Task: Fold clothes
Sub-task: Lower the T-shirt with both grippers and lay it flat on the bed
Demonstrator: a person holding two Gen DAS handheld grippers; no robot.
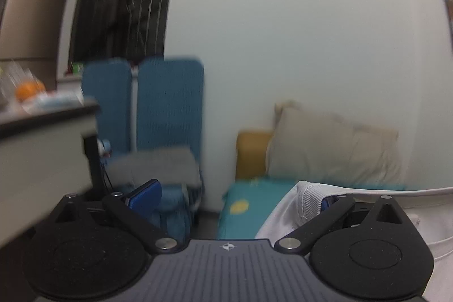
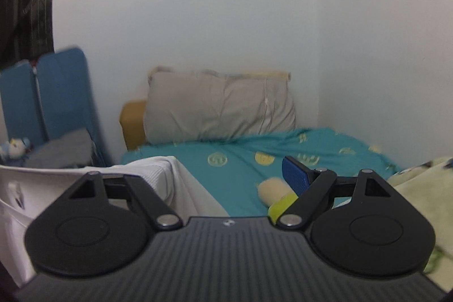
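Only the right view shows the bed (image 2: 240, 174) widely, both grippers (image 1: 237, 198) (image 2: 226, 177) spread wide, the white shirt (image 1: 308, 205) draped over their inner fingers at 3 and 9 o'clock, hiding them.

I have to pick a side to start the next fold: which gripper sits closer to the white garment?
Probably left. The white ribbed-knit garment drapes against the left gripper's right pad. The right gripper also meets the cloth, hiding its left finger. Both are open, so neither grips.
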